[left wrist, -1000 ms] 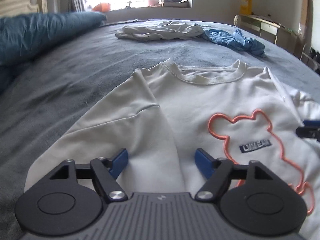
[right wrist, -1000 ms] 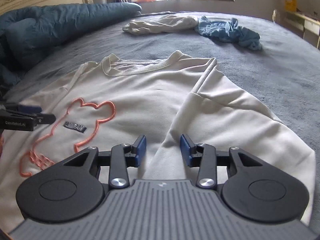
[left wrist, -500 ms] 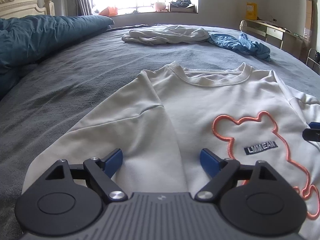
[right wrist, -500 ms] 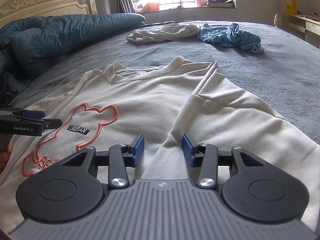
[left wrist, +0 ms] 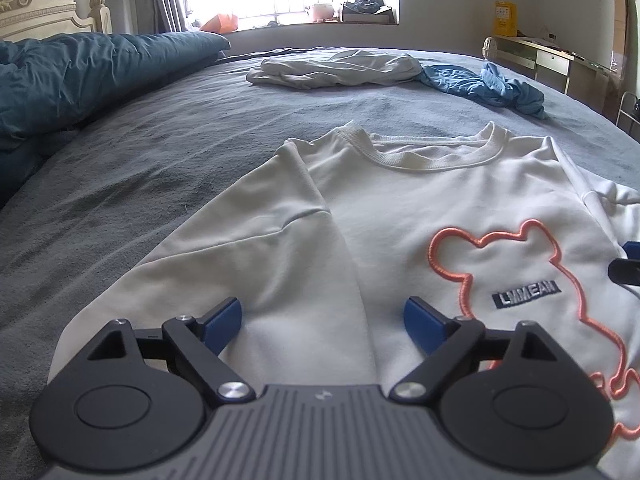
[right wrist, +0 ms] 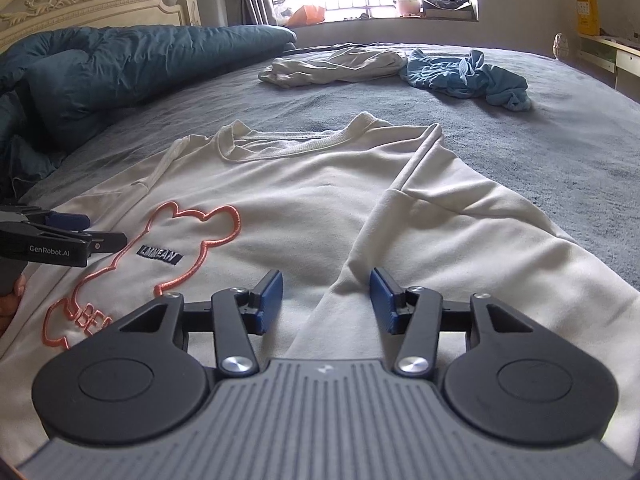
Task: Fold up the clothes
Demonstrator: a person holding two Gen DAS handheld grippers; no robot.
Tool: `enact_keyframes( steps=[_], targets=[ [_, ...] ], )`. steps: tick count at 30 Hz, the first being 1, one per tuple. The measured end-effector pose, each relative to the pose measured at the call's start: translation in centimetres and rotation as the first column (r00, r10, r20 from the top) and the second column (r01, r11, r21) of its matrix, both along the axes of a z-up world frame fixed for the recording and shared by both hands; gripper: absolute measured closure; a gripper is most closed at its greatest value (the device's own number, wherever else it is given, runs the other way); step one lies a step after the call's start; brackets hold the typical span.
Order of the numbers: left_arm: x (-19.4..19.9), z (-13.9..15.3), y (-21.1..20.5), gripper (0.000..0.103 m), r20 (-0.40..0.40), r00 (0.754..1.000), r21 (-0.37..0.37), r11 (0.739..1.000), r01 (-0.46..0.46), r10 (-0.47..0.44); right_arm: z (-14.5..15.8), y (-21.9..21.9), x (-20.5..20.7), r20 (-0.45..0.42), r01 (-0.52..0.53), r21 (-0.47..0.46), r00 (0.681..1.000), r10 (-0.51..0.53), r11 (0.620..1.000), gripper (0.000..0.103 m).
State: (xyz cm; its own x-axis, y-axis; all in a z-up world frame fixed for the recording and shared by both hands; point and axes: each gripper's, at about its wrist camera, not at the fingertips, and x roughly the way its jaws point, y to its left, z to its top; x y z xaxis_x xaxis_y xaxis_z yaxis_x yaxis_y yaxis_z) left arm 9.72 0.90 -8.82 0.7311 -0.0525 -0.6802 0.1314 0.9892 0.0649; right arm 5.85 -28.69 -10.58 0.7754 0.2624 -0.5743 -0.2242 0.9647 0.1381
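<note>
Your left gripper and right gripper match: black linkage arms, silver pivot screws, round black discs at nine and three o'clock, a ribbed grey housing, blue finger pads. White "GenRobot.AI" lettering marks the left one's side.

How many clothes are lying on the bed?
3. The white sweatshirt with the orange bear lies flat, closest to the tools. A crumpled beige garment sits far back, and a crumpled blue garment is beside it. More could be out of view.
</note>
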Motion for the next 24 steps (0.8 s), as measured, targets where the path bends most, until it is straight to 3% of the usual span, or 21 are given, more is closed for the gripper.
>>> enact_keyframes(
  steps=[6, 11, 15, 21, 24],
  targets=[
    [0.4, 2.2, 1.1, 0.015, 0.004, 0.999, -0.046, 0.998, 0.053, -0.053, 1.3, 0.5, 0.6, -0.005, -0.040, -0.046, 0.999, 0.040, 0.998, 0.045],
    [3.0, 4.5, 1.1, 0.014, 0.050, 0.988, -0.003, 0.990, 0.144, -0.144, 3.5, 0.5, 1.7, 0.002, -0.077, -0.081, 0.997, 0.078, 0.994, 0.045],
    [6.9, 4.9, 1.5, 0.014, 0.068, 0.989, -0.071, 0.988, 0.138, -0.133, 5.3, -0.5, 4.7, 0.040, -0.076, -0.075, 0.996, 0.079, 0.994, 0.045],
    [13.0, 4.2, 1.5, 0.015, 0.061, 0.995, -0.206, 0.974, 0.090, -0.079, 6.2, -2.0, 11.3, 0.007, -0.045, 0.006, 0.999, 0.045, 0.999, 0.045],
    [15.6, 3.5, 0.7, 0.017, 0.037, 0.997, -0.207, 0.976, 0.067, -0.061, 6.1, -2.3, 14.6, -0.022, 0.005, 0.053, 1.000, -0.003, 0.999, 0.045]
  ],
)
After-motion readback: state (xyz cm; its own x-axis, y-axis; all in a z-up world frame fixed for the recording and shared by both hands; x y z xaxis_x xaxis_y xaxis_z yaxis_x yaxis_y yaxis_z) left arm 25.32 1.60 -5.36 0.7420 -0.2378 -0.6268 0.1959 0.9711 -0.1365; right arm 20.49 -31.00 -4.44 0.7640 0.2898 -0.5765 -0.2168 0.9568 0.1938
